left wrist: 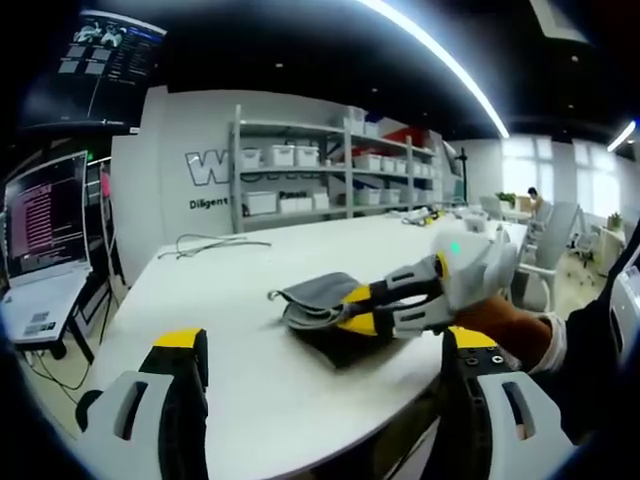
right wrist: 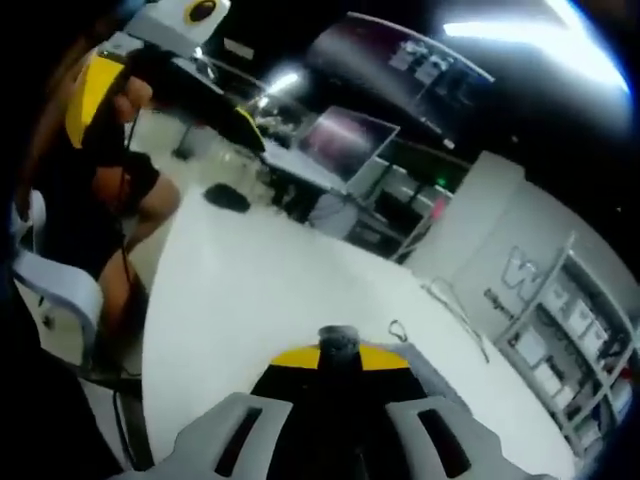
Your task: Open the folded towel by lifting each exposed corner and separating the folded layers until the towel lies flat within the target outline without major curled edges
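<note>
On the white tabletop (left wrist: 250,330), toward its right edge in the left gripper view, lies the grey towel (left wrist: 320,305), still bunched and folded. The right gripper (left wrist: 365,308) reaches in from the right, held by a hand (left wrist: 510,330), its jaws clamped together on the towel's edge. The left gripper (left wrist: 325,355) hangs near the tabletop's near edge, its jaws wide apart with nothing between them. Behind the far edge, shelves (left wrist: 330,165) carry rows of white bins (left wrist: 295,155); I cannot tell their contents. A laptop (left wrist: 45,235) stands off the left edge.

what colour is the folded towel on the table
Grey, with a darker layer underneath; the towel shows best in the left gripper view.
</note>
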A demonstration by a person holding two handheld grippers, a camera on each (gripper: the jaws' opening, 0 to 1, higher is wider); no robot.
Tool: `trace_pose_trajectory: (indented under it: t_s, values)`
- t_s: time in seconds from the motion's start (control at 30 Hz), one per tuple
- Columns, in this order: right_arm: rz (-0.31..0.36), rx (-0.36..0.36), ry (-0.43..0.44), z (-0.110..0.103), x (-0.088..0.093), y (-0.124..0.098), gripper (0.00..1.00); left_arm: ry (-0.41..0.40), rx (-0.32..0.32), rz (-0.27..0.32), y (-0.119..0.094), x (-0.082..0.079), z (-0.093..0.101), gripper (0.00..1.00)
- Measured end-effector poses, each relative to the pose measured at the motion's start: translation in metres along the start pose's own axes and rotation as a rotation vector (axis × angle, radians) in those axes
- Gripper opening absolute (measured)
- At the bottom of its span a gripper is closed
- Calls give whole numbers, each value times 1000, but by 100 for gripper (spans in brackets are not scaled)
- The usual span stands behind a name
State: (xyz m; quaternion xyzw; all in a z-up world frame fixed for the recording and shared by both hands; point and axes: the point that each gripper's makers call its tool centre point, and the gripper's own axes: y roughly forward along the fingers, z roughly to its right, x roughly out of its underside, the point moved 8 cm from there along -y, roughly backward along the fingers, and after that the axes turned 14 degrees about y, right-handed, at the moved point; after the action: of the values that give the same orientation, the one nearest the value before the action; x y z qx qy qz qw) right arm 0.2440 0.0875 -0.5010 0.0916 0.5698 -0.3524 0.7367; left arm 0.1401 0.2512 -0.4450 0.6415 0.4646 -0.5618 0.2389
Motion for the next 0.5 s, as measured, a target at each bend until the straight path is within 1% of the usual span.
trace_pose_trajectory:
  t_s: [0.07, 0.27, 0.37, 0.43, 0.47, 0.5]
  values:
    - [29, 14, 10, 3, -3, -3, 6, -1, -1, 2, 0, 0, 0, 94]
    - [37, 17, 23, 7, -4, -4, 6, -40, 9, 14, 3, 2, 0, 92]
    - [45, 24, 30, 9, -6, -5, 6, -20, 7, 8, 3, 3, -1, 91]
    - [47, 23, 31, 10, -7, -6, 6, 4, 5, 17, 2, 2, 0, 91]
    - [50, 23, 32, 11, -7, -7, 6, 2, -10, 38, 1, 0, -2, 90]
    - [55, 24, 35, 13, -7, -9, 6, -17, -32, 71, 0, -3, -6, 89]
